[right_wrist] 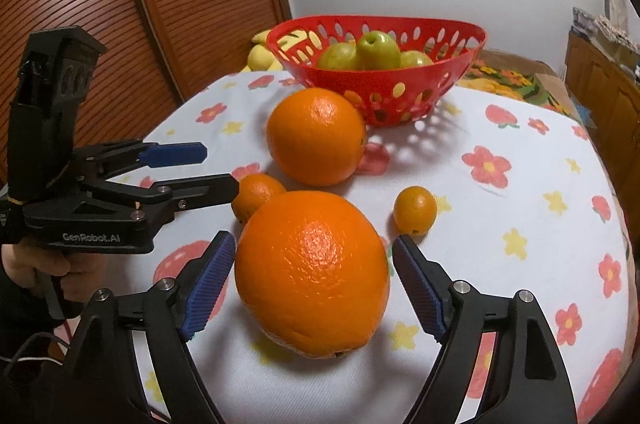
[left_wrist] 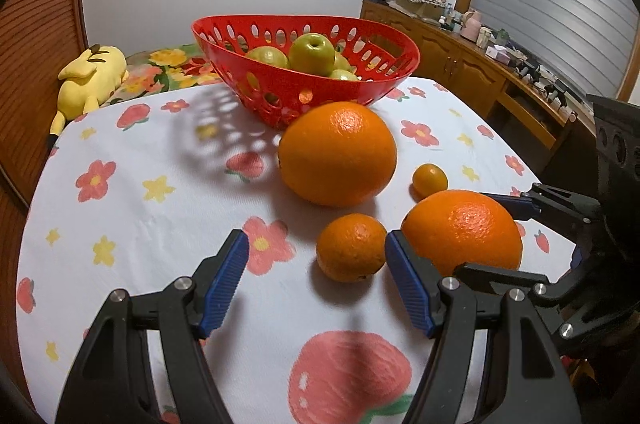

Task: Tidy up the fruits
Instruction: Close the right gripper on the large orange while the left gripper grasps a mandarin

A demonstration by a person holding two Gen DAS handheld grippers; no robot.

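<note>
Four oranges lie on the flowered tablecloth. A big orange (left_wrist: 338, 153) (right_wrist: 316, 137) sits in front of a red perforated basket (left_wrist: 280, 79) (right_wrist: 460, 63) that holds several green apples (left_wrist: 312, 53) (right_wrist: 378, 49). A second big orange (left_wrist: 464, 232) (right_wrist: 312, 274) lies between the open jaws of my right gripper (right_wrist: 314, 284), whose pads stand close to its sides. A small orange (left_wrist: 352, 248) (right_wrist: 258, 193) lies just ahead of my open left gripper (left_wrist: 318, 284), nearer its right finger. A tiny orange (left_wrist: 430, 179) (right_wrist: 416, 209) lies to the right.
A yellow plush toy (left_wrist: 90, 79) lies behind the table at the left. A wooden slatted door (right_wrist: 160, 3) stands on the left. A wooden sideboard (left_wrist: 480, 63) with clutter runs along the right wall. The left gripper (right_wrist: 196, 167) shows in the right wrist view.
</note>
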